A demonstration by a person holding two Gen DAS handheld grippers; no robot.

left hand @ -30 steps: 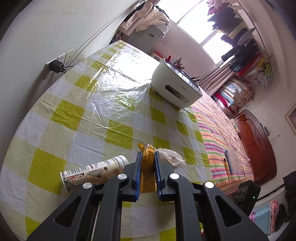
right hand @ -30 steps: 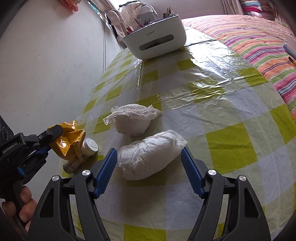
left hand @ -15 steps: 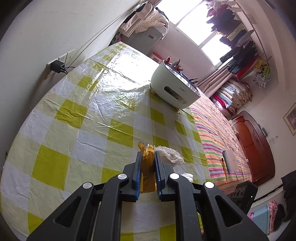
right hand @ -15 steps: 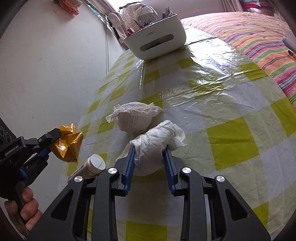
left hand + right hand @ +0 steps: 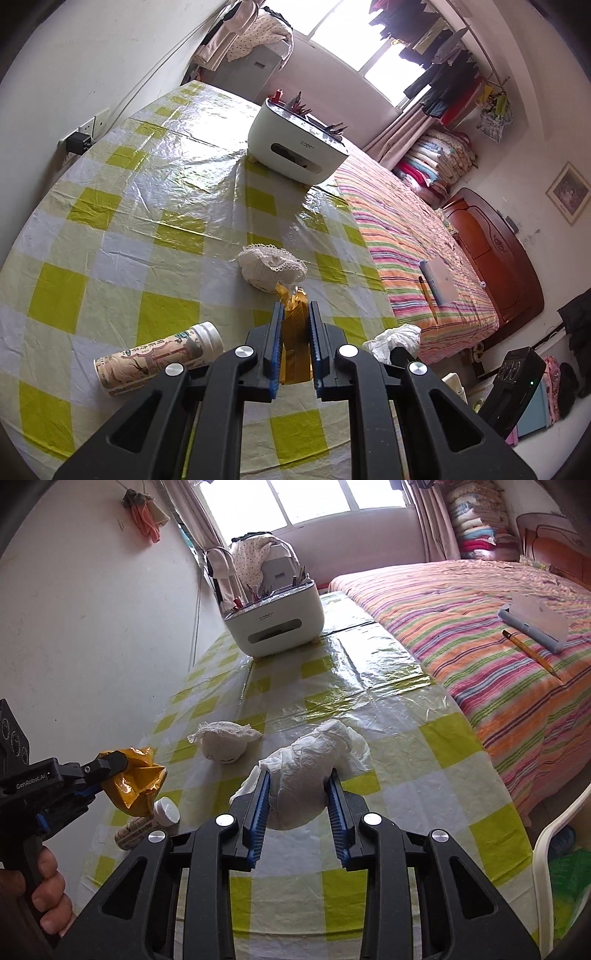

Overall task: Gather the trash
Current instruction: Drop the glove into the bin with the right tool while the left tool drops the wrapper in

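Table (image 5: 122,206): covered with a yellow-and-white checked cloth under clear plastic, set against a white wall.

White organiser box (image 5: 297,147): at the far end of the table, pens and tools standing in its top.

Lace-edged white bundle (image 5: 267,267): mid-table, just beyond both grippers and apart from them.

Printed bottle with white cap (image 5: 159,358): lying on its side on the cloth, below and beside the left gripper; in the right wrist view (image 5: 147,821) its body is largely hidden behind the wrapper.

Striped bedspread (image 5: 480,635): beside the table, carrying a grey device (image 5: 535,626) and a yellow pencil (image 5: 532,653).

Left gripper (image 5: 294,332): fingers closed on a crumpled yellow wrapper (image 5: 293,332), held clear above the cloth; the wrapper's lower end is cut off behind the gripper body.

Right gripper (image 5: 298,797): fingers clamped on either side of a wadded white tissue (image 5: 310,771), which bulges forward past the fingertips. Whether the tissue touches the cloth cannot be made out.
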